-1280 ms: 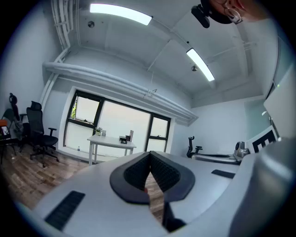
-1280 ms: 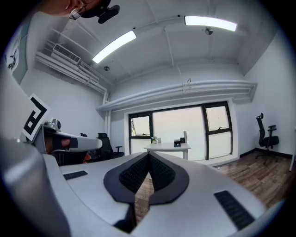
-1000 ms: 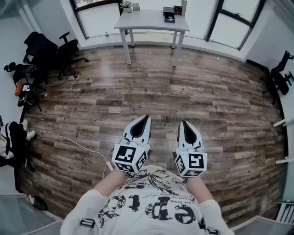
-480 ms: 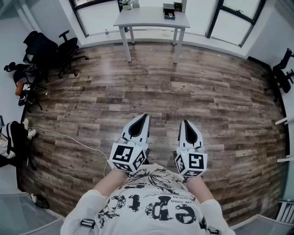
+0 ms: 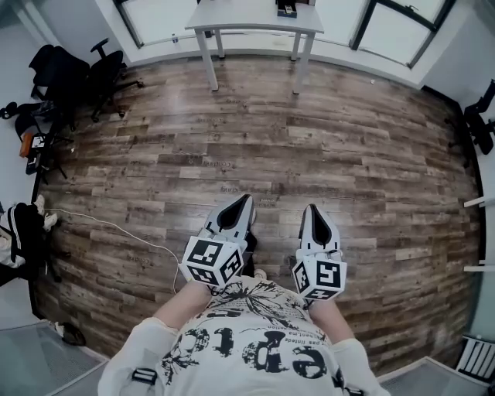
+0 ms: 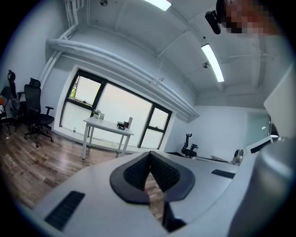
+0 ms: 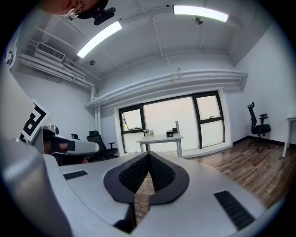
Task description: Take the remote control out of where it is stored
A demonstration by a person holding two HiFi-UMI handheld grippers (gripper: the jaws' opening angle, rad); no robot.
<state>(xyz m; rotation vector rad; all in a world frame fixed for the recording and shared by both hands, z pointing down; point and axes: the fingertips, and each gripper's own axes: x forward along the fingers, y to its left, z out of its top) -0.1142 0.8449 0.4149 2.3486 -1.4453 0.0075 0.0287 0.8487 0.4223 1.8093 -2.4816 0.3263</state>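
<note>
Now | left gripper, right gripper: two, fingers pressed together, empty | table: one

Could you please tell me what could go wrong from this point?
No remote control is recognisable; the items on the distant white table are too small to identify, so the search may go astray.
The left claw and right claw are shut and empty; left shut, they might knock rather than grasp.
A cable crosses the floor to the person's left: a possible trip.

Head view steeply down; both gripper views near level; all share far table.
</note>
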